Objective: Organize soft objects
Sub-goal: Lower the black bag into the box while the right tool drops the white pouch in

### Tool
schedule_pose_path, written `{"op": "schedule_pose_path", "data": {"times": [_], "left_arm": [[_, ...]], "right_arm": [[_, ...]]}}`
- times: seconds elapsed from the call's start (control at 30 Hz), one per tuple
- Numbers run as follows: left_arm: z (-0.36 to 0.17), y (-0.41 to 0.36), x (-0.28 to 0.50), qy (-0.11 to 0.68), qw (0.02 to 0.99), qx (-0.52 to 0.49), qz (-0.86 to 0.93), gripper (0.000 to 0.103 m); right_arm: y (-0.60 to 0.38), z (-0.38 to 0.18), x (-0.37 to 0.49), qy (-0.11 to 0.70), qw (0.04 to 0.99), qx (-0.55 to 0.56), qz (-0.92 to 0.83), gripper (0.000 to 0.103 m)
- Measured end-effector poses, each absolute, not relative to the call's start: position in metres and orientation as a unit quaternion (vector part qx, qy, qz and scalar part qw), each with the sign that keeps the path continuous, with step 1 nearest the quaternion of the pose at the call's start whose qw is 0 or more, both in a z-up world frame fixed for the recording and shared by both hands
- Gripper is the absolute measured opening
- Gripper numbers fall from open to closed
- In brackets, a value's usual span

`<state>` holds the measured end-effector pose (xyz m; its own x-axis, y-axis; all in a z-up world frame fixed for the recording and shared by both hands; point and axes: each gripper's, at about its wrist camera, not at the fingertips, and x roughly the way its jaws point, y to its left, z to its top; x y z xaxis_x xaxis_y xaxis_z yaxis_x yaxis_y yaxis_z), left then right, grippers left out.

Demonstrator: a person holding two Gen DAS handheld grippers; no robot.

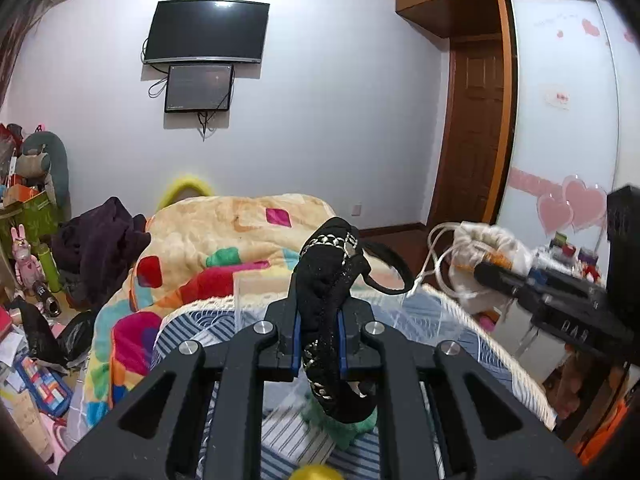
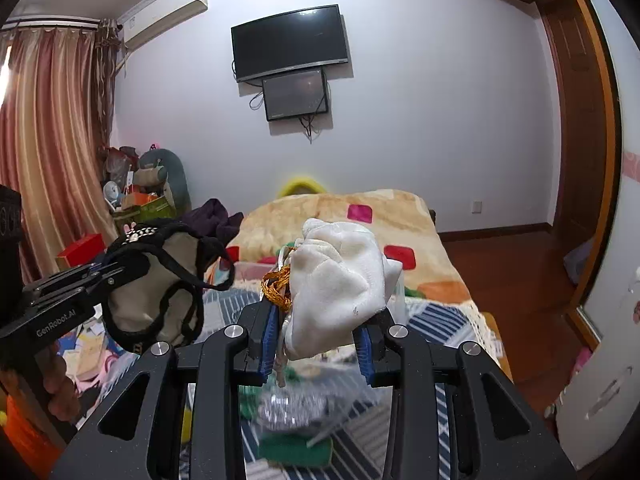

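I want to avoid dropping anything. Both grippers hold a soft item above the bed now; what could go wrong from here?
1. The black pouch is pinched only by a narrow fold in the left gripper; it might slip out.
2. Its loose black cord hangs free and could snag on the other gripper.
3. The white pouch bulges above the right gripper, and its orange cord dangles, so it may catch or tip out.
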<state>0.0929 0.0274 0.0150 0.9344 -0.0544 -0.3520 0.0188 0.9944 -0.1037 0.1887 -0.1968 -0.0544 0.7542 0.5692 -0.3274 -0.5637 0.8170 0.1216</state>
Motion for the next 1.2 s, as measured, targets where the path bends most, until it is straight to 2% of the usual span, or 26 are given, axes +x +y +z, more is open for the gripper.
{"op": "schedule_pose_path", "data": {"times": [0.23,0.6,0.97,1.07,1.2], "left_arm": [[0.008,0.017,0.129,0.192,0.981,-0.031,-0.005,0.013],[-0.035,0.010,0.195,0.279,0.960,-0.009,-0.001,0.013],[-0.064,0.010,0.214,0.341,0.940,0.014,-0.009,0.013],[-0.066,0.013,0.211,0.342,0.939,0.015,-0.008,0.019],[-0.066,0.015,0.203,0.344,0.939,0.006,-0.009,0.037]], "right_arm": [[-0.174,-0.059,0.211,0.194,0.934,-0.011,0.299,0.030],[-0.152,-0.089,0.247,0.275,0.915,-0.038,0.294,0.030],[-0.142,-0.111,0.258,0.326,0.900,-0.075,0.282,0.032],[-0.142,-0.111,0.258,0.333,0.895,-0.077,0.287,0.034],[-0.143,-0.111,0.255,0.334,0.895,-0.078,0.285,0.048]]}}
